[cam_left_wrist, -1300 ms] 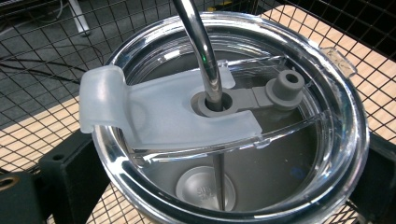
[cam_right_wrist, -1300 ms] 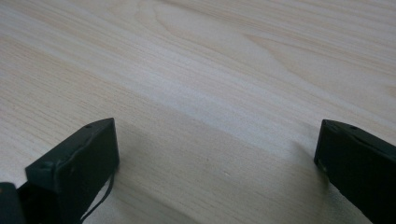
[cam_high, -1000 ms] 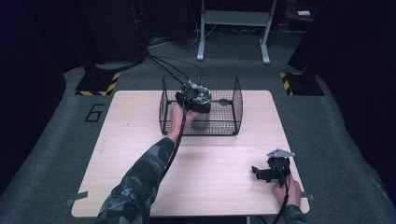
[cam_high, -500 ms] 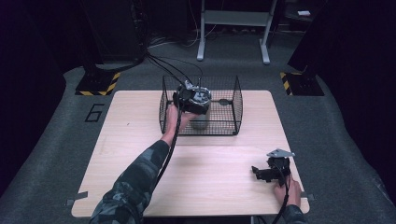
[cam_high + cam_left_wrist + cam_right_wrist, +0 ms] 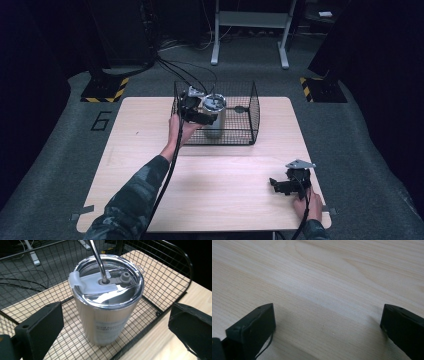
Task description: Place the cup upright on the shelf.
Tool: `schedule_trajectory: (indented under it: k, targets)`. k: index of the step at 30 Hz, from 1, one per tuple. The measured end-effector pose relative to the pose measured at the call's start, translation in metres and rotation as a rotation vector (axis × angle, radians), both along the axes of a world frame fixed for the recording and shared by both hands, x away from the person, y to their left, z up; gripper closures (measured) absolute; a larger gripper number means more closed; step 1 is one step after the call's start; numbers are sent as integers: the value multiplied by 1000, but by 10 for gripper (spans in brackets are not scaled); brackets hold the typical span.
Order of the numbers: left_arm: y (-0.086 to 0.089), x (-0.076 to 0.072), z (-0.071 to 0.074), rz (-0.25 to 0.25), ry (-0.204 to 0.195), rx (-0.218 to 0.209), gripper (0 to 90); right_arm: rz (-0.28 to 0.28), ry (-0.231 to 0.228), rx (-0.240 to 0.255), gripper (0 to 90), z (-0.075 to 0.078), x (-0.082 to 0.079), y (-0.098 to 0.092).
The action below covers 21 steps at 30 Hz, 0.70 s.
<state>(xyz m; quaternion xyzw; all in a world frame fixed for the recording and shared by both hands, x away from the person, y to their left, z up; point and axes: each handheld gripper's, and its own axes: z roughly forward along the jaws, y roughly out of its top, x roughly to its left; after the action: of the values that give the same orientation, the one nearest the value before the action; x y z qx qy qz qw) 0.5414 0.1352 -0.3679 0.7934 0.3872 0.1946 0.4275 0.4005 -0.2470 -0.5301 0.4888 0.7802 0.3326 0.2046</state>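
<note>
A steel tumbler [image 5: 214,120] with a clear lid and a metal straw [image 5: 97,257] stands upright inside a black wire basket [image 5: 252,107] at the far middle of the table. My left gripper [image 5: 201,119] reaches over the basket's left side, just left of the tumbler. In the left gripper view the tumbler [image 5: 110,307] stands between the wide-apart jaws without touching either, so the left gripper [image 5: 117,316] is open. My right gripper [image 5: 276,185] rests low on the table near the front right corner. It is open over bare wood [image 5: 328,317].
The light wooden table [image 5: 150,165] has bare room in front of the basket and at the left. Black cables run from the basket's back edge to the floor. Hazard-striped feet [image 5: 104,90] and a grey stand [image 5: 250,20] sit beyond the table.
My left gripper has drawn back to the left and slightly nearer, uncovering the tumbler standing in the basket. The right gripper has not moved.
</note>
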Motion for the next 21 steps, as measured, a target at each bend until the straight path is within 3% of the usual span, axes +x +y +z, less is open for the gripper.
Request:
schedule_trajectory:
  k: [10,16,21]
  targets:
    - [26,-26,12,-16,-28,16,4,-9,7,4,0,0,-1,1]
    - [50,-46,14,-6,-28,-6,3,1,-1,0,0,0,0,0]
    - [74,-72,12,-9,-52,-5,3,-6,4,3,0,0,0,0]
